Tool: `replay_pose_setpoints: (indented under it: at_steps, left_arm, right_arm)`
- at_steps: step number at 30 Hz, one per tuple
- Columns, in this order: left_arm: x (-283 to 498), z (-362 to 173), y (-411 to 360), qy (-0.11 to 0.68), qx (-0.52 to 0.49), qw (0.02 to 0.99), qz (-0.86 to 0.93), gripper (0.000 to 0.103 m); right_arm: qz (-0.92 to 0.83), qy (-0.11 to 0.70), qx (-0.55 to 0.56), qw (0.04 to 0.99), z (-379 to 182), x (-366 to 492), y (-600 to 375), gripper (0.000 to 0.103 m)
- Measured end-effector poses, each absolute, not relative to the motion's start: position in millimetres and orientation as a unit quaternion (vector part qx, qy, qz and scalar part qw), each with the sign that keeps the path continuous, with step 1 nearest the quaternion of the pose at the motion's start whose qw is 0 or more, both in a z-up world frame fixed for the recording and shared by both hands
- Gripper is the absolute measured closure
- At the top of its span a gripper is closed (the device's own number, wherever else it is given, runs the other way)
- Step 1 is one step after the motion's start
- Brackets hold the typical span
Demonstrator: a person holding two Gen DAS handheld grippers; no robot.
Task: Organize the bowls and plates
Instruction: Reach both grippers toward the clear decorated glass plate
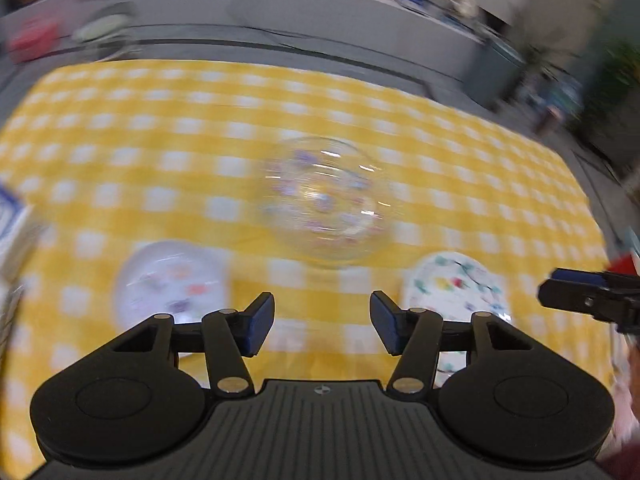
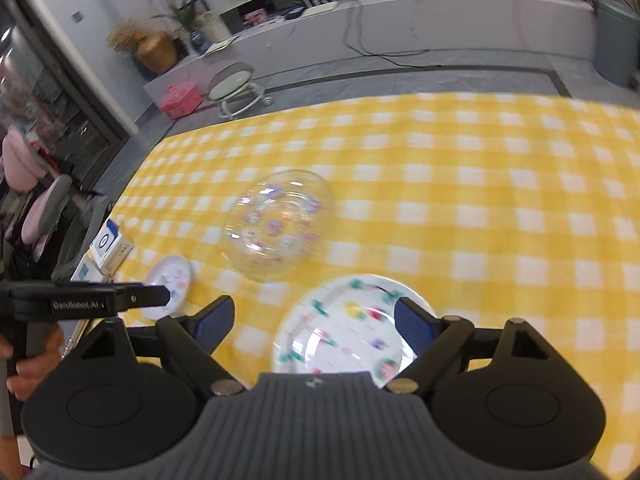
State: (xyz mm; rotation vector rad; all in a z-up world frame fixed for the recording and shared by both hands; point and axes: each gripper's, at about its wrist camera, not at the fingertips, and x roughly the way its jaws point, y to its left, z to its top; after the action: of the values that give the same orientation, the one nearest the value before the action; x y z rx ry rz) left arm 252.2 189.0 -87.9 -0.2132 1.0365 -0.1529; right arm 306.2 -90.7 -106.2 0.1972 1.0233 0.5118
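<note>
A clear glass bowl (image 1: 326, 204) with small coloured prints sits mid-table on the yellow checked cloth; it also shows in the right wrist view (image 2: 278, 226). A small white plate (image 1: 170, 284) lies near left, seen too in the right wrist view (image 2: 170, 282). A white patterned plate (image 1: 456, 292) lies near right, directly below my right gripper (image 2: 314, 322). My left gripper (image 1: 322, 326) is open and empty above the cloth between the two plates. My right gripper is open and empty; it shows at the left view's right edge (image 1: 588, 300).
The yellow checked tablecloth (image 2: 480, 200) covers the table. A blue and white box (image 2: 108, 246) sits at the table's left edge. Beyond the far edge are a stool (image 2: 234, 84), a pink case (image 2: 180, 100) and a grey counter.
</note>
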Motion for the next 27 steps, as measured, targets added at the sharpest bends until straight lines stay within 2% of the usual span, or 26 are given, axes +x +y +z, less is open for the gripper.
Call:
replay_pose_setpoints:
  at_steps: [6,8,10,13,18,21,23,27]
  left_arm:
    - [275,-104,166,0.505,-0.037,0.850,-0.145,0.038]
    - [284,-109,163,0.518,-0.034,0.839,-0.162,0.039]
    - [292,-112,162,0.519,-0.039,0.837,-0.168,0.039]
    - [302,-119,164,0.530,-0.058,0.829,-0.167,0.039]
    - [312,-135,149,0.569,-0.078,0.791,-0.212,0.051]
    - [315,-143,134,0.585,-0.057,0.774,-0.236,0.059]
    - [316,-146,129,0.586,-0.044,0.773,-0.239,0.060]
    - [318,-154,129,0.593,-0.060,0.766,-0.242,0.060]
  right_arm:
    - [0.237,0.508,0.130,0.818,-134,307,-136,0.024]
    - [0.241,0.529,0.166,0.796,-147,311,-149,0.034]
    - [0.244,0.534,0.204,0.783,-154,314,-160,0.035]
    - [0.256,0.532,0.199,0.782,-157,321,-160,0.035]
    - [0.225,0.549,0.168,0.787,-170,321,-160,0.035]
    - [0.236,0.556,0.173,0.778,-180,318,-162,0.039]
    - [0.240,0.564,0.195,0.766,-189,318,-167,0.045]
    - [0.245,0.558,0.222,0.761,-196,319,-177,0.046]
